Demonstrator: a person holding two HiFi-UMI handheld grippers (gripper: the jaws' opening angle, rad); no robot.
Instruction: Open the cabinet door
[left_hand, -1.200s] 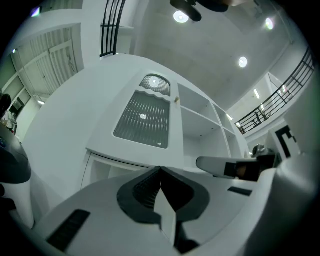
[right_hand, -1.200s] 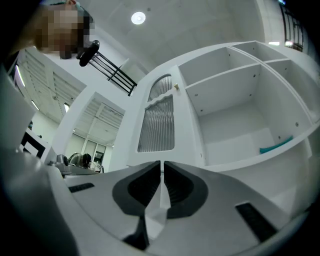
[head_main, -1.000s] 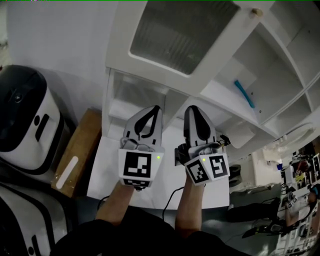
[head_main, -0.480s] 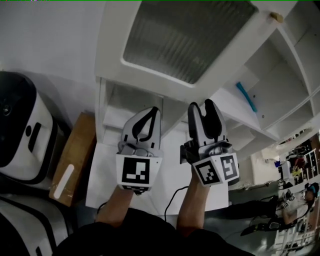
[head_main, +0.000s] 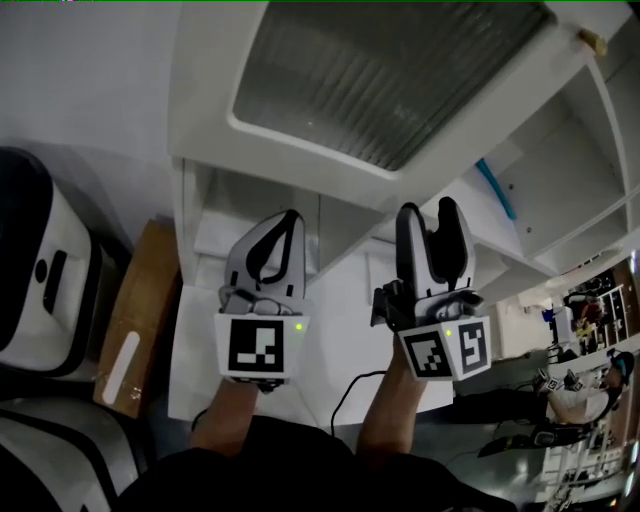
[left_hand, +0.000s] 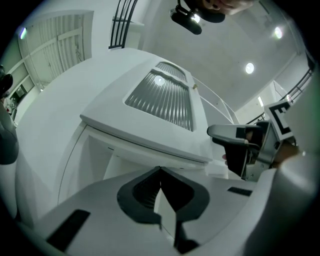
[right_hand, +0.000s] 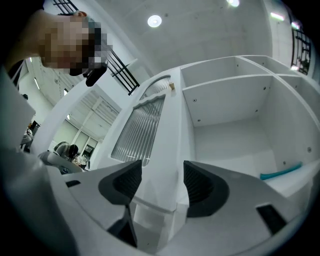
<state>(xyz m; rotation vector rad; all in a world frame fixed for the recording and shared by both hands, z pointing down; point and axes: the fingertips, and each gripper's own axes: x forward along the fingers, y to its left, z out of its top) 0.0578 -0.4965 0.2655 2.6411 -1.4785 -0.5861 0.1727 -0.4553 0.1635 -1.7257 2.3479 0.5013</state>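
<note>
The white cabinet door (head_main: 200, 90), with a ribbed glass pane (head_main: 390, 70) and a small wooden knob (head_main: 592, 42), stands swung open above both grippers. My right gripper (head_main: 428, 212) is just under the door's lower edge. Its jaws have just been opening and now stand wide. In the right gripper view the door's edge (right_hand: 172, 150) runs between the jaws of the right gripper (right_hand: 162, 175), and neither pad touches it. My left gripper (head_main: 290, 215) is shut and empty in front of the lower compartment; in the left gripper view the left gripper (left_hand: 160, 170) points under the door (left_hand: 165, 97).
Open white shelves (right_hand: 235, 110) lie to the right, with a blue tool (head_main: 492, 187) on one. A brown cardboard box (head_main: 140, 310) and a black-and-white machine (head_main: 30, 270) stand at the left. A person (head_main: 570, 390) is far off at the right.
The right jaws went from shut to wide open. The left gripper drifted left and the right gripper right, so they stand further apart. The door fills more of the head view.
</note>
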